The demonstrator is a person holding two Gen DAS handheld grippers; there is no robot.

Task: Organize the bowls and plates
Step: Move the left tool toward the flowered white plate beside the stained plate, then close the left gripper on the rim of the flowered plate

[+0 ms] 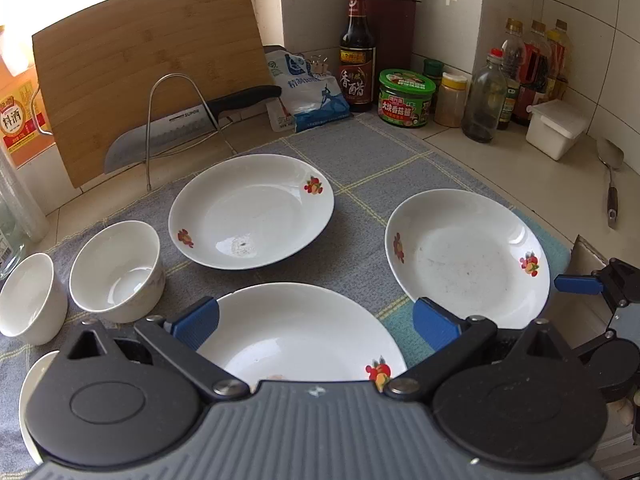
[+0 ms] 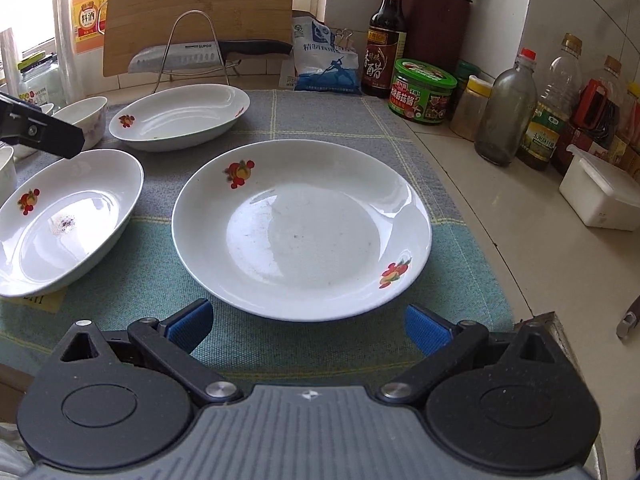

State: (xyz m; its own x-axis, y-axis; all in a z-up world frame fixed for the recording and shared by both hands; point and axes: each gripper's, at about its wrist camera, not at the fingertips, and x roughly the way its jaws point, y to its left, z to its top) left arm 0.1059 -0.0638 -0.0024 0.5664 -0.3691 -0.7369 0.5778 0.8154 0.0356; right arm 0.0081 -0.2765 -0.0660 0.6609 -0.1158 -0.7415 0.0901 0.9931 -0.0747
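right wrist: right gripper [image 2: 308, 322] apart before plate [image 2: 302, 228]; left gripper [image 1: 316, 322] apart; bottles [image 2: 506, 114] beside.

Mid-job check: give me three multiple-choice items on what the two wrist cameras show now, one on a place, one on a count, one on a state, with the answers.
1. Where does the kitchen knife rest?
A. On a plate
B. On the wire rack before the cutting board
C. Beside the white box

2. How many fruit-patterned plates lie on the cloth?
A. Two
B. Three
C. Five

3. How are the right tongs?
A. Open, holding nothing
B. Shut on a plate
C. Shut on a bowl

Answers: 1 B, the blade lies across the rack against the board. 2 B, a far plate, a near plate and a right-hand plate. 3 A, blue fingers spread apart, short of the right-hand plate.
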